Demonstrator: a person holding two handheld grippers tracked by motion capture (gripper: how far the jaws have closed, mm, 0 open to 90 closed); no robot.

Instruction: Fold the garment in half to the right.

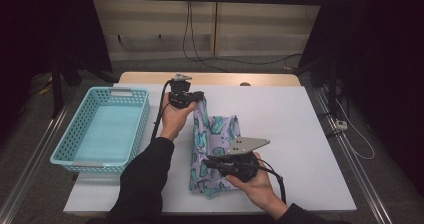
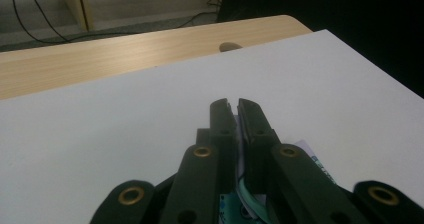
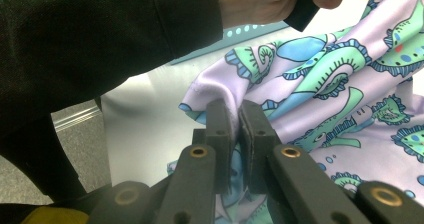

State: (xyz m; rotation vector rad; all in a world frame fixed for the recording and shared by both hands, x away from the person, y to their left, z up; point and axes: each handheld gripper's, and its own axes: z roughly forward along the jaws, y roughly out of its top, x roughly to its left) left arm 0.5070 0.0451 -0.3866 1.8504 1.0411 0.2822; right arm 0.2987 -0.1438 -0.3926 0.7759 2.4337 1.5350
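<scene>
Both pairs of jaws were pressed together on the patterned cloth: the left gripper pinched its far edge and the right gripper its near fold. The cloth lay on the white table, right of the blue basket, its far end lifted.

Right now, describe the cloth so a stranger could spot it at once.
Start at the white table; left on it stands a light blue basket. Right of the basket, mid-table, lies the cloth, pinched at its far end by the left gripper and at its near end by the right gripper. It alone is patterned: lilac with green and blue swirls.
</scene>
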